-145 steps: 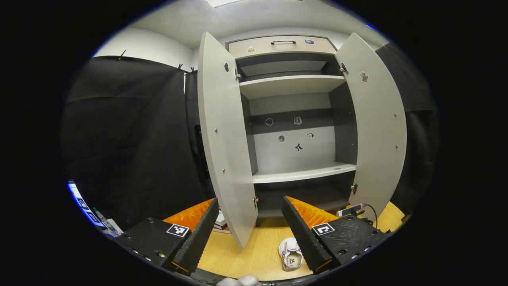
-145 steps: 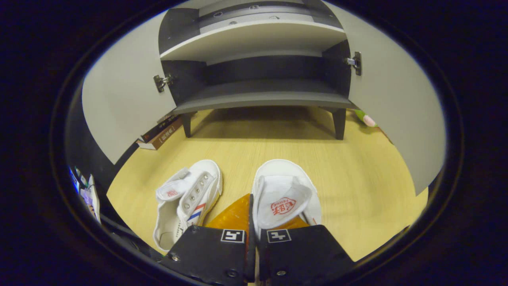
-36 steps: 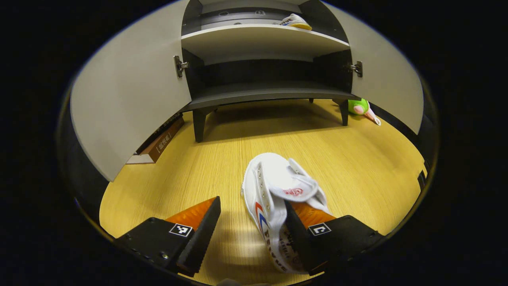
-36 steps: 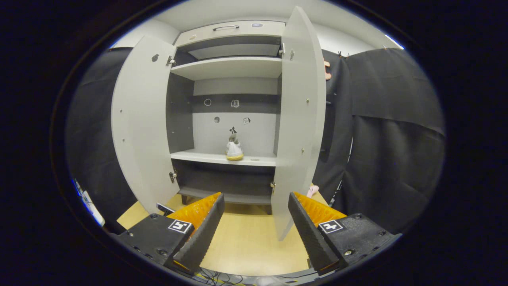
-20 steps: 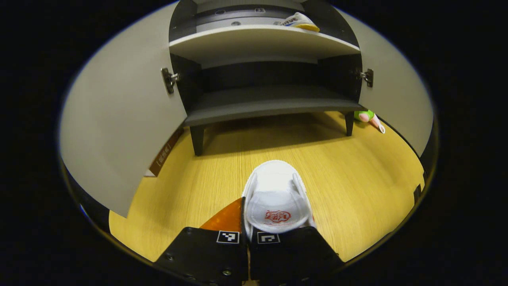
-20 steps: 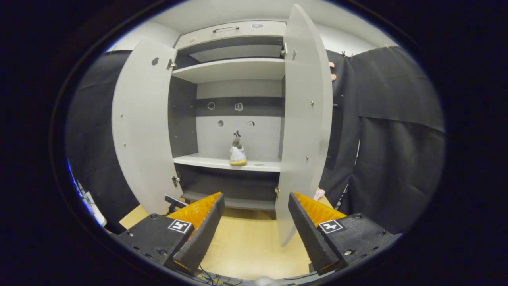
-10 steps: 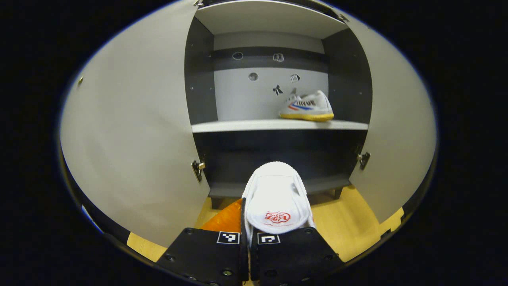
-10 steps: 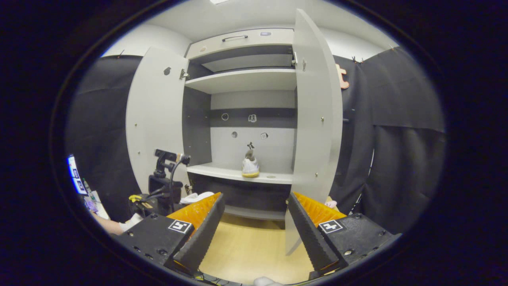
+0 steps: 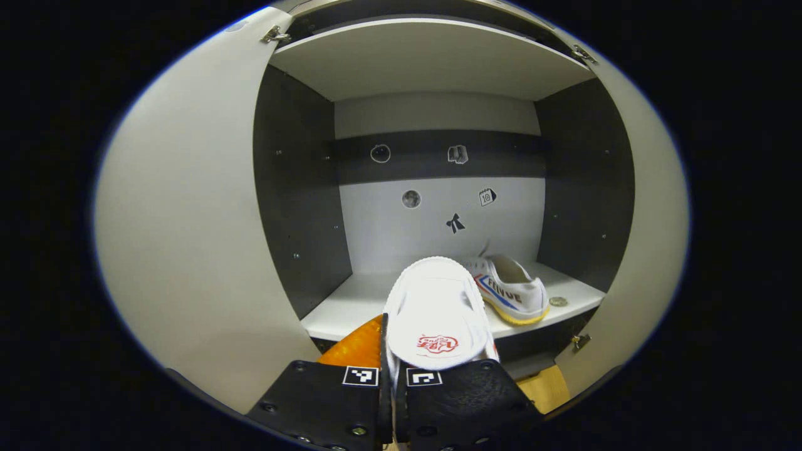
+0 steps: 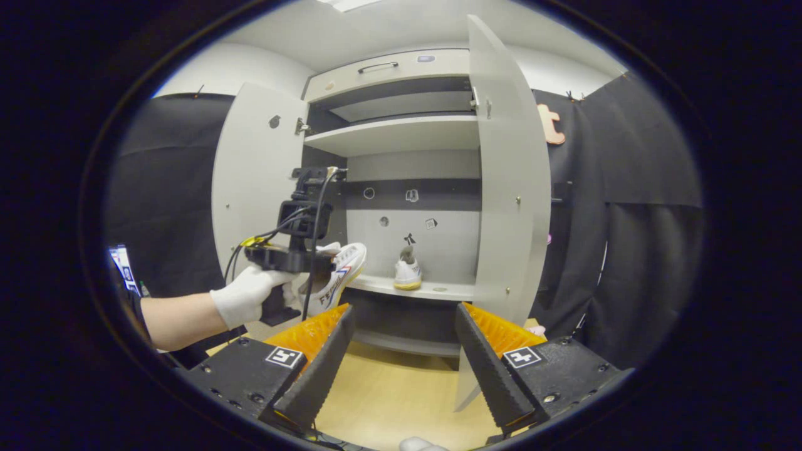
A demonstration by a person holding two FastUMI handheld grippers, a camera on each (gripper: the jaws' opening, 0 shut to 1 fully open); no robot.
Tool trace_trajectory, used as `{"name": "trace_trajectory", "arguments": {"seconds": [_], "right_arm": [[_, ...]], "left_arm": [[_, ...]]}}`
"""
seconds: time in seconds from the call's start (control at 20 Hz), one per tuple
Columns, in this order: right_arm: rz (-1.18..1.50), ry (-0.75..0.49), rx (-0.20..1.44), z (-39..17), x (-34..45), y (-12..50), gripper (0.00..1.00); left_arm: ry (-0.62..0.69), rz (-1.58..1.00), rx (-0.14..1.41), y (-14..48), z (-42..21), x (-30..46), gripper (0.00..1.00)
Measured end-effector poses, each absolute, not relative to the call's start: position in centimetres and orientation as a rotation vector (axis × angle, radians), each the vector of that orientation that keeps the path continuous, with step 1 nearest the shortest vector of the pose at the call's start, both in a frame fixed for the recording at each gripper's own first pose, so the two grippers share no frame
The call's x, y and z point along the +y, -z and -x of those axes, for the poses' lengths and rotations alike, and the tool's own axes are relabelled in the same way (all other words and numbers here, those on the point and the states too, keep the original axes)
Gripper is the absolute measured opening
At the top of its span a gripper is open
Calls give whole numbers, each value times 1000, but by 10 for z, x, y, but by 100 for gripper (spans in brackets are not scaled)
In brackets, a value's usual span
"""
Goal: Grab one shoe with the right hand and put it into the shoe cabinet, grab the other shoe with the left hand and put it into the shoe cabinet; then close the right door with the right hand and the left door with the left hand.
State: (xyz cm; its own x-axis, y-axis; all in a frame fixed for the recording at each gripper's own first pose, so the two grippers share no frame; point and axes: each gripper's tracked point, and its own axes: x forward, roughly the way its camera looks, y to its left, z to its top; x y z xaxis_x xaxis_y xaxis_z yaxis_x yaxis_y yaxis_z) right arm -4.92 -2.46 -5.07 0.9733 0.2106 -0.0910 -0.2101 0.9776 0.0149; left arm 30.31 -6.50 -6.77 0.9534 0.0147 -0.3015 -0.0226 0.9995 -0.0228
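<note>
left claw (image 9: 390,376) clamped on a white shoe (image 9: 435,313); right gripper view adds the right claw (image 10: 401,363), fingers apart.

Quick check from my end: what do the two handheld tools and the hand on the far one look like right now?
Each tool has a black body with a small square black-and-white marker on each side: left tool, right tool. In the right gripper view the left tool carries a black camera mount and looping black and yellow cables, held by a hand in a white glove.
</note>
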Motion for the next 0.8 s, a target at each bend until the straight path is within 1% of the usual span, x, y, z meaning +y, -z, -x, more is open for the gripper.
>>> {"name": "trace_trajectory", "arguments": {"seconds": [0.25,0.55,0.6,0.65,0.7,0.75,0.8], "right_arm": [[3,-207,104,42,-35,54,100],[22,-187,110,36,-50,54,100],[27,-183,113,35,-52,55,100],[29,-180,117,34,-52,56,100],[29,-180,117,34,-53,56,100],[30,-176,119,33,-54,57,100],[29,-177,121,32,-54,57,100]], "left_arm": [[-39,19,290,56,-338,-63,12],[-87,-24,329,69,-376,-52,12],[-90,-31,340,73,-377,-51,2],[-85,-31,359,77,-379,-53,12],[-70,-28,376,82,-380,-57,2],[-51,-19,387,87,-382,-60,15],[-40,-12,387,87,-383,-63,18]]}}
